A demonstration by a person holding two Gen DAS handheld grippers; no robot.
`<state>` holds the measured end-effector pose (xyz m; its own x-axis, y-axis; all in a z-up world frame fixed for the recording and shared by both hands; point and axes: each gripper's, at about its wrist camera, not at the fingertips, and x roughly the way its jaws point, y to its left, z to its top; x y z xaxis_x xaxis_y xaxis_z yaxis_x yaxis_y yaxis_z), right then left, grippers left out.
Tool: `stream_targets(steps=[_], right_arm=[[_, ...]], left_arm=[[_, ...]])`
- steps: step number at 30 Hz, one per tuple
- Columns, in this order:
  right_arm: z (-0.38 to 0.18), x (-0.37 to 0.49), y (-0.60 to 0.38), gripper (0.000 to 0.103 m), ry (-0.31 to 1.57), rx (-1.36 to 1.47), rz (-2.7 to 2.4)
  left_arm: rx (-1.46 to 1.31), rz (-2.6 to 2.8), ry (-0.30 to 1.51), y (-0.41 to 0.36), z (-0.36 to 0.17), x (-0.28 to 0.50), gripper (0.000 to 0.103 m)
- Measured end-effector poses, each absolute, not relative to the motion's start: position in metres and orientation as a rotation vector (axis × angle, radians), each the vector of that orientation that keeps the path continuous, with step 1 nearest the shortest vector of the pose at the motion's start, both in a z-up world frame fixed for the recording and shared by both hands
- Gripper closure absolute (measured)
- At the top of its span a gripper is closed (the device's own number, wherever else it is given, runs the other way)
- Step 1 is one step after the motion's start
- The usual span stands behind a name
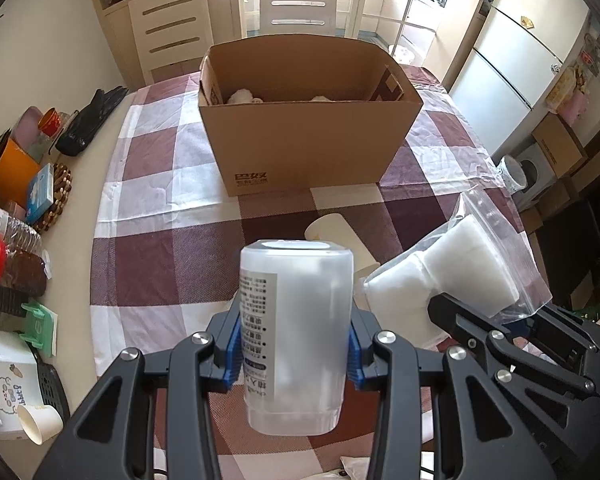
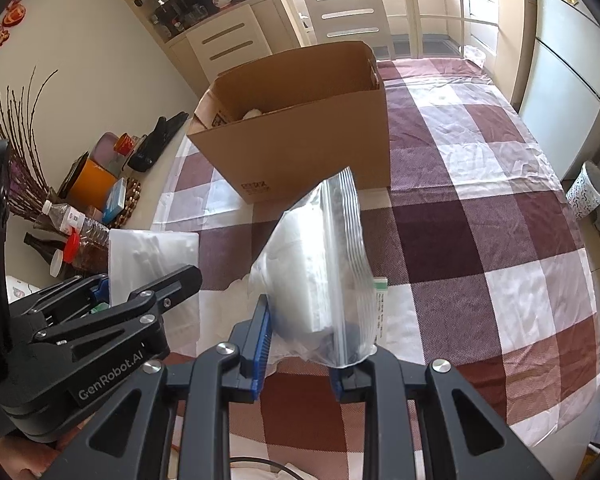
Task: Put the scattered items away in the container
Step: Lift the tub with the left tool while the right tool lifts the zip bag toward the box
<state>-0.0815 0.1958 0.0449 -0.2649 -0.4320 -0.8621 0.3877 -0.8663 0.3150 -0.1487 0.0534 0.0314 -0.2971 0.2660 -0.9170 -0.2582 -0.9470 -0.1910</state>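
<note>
An open brown cardboard box (image 1: pixel 308 116) stands at the far middle of the counter (image 1: pixel 160 216), which is covered by a maroon-and-white checked cloth. It is the container for the tidying, and some pale items already lie inside it.

The left claw (image 1: pixel 294 346) is closed around a frosted white plastic bottle with a printed label (image 1: pixel 296 332), its blue pads pressing both sides. The bottle is held off the cloth and aimed toward the box, probably for carrying there.

The right claw (image 2: pixel 300 364) is closed to a narrow gap on the lower corner of a clear zip-seal plastic bag holding white foam-like blocks (image 2: pixel 320 272). The bag stands up from the claw, lifted clear of the cloth.

A white paper cup (image 1: pixel 332 236) lies on its side on the cloth between the claws and the box, not yet tidied.
</note>
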Motion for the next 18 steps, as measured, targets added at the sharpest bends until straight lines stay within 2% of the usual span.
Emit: stream_targets(steps=[18], right_arm=[[0.044, -0.116, 0.198, 0.079, -0.036, 1.476, -2.149]], left_arm=[[-1.631, 2.288, -0.012, 0.071, 0.030, -0.176, 0.062]])
